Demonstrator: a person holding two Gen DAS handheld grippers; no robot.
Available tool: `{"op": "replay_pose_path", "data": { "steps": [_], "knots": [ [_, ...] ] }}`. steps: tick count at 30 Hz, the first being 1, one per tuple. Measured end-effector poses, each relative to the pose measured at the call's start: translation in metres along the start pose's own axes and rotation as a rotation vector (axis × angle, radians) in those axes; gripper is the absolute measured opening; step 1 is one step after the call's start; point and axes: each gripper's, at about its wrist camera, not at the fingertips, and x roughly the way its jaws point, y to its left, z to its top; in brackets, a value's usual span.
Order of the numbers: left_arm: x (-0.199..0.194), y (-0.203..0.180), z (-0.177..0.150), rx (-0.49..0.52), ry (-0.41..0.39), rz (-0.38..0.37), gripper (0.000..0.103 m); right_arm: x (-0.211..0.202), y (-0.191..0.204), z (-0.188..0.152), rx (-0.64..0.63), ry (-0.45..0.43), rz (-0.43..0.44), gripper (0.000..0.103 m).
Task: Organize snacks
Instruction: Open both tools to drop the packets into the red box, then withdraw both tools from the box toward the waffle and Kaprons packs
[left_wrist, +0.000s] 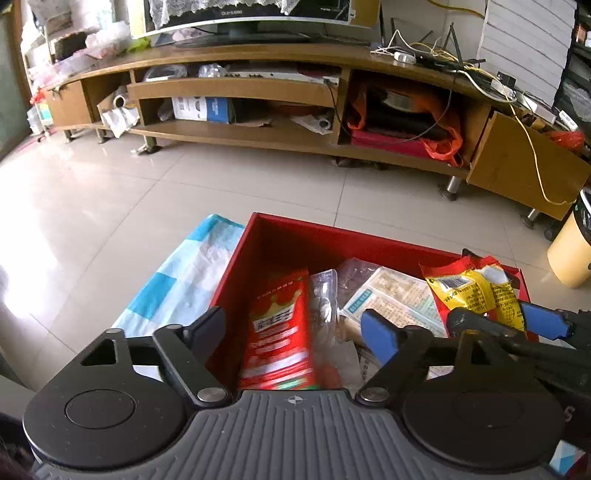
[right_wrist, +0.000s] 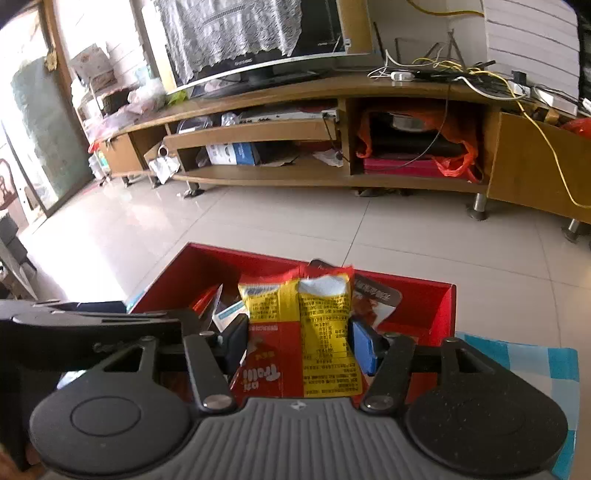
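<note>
An open red box (left_wrist: 332, 236) (right_wrist: 236, 254) sits on a blue-and-white checked cloth (left_wrist: 184, 280). Inside lie a long red snack packet (left_wrist: 280, 332), a clear packet of round pieces (left_wrist: 325, 302) and a pale cracker packet (left_wrist: 391, 295). My left gripper (left_wrist: 293, 323) hangs open over the box; the red packet lies between its fingers, untouched by the pads. My right gripper (right_wrist: 299, 343) is shut on a yellow-and-red snack packet (right_wrist: 299, 306) (left_wrist: 476, 284), held upright over the box's right part. A dark red packet (right_wrist: 373, 299) shows behind it.
The checked cloth (right_wrist: 517, 354) reaches past the box on both sides, with pale floor tiles (left_wrist: 184, 184) beyond. A long wooden TV stand (left_wrist: 258, 144) with cluttered shelves fills the far side. A yellow bin (left_wrist: 570, 251) stands on the floor at right.
</note>
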Motion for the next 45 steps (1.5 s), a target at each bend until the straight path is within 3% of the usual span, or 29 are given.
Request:
{"op": "replay_pose_path", "data": {
  "steps": [11,30,36,45],
  "knots": [
    [-0.008,0.005,0.002,-0.015,-0.004,-0.015,0.090,-0.009,-0.001,0.002,0.016,-0.029,-0.002,0.064],
    [-0.014,0.011,-0.006,-0.004,0.007,-0.023,0.092,-0.014,-0.003,0.000,0.006,-0.014,-0.022,0.064],
    [-0.028,0.028,-0.026,0.021,0.032,-0.015,0.094,-0.035,0.009,-0.006,-0.023,-0.033,-0.010,0.065],
    [-0.041,0.060,-0.073,-0.017,0.134,-0.031,0.098,-0.068,0.036,-0.030,-0.077,-0.020,0.032,0.067]
  ]
}}
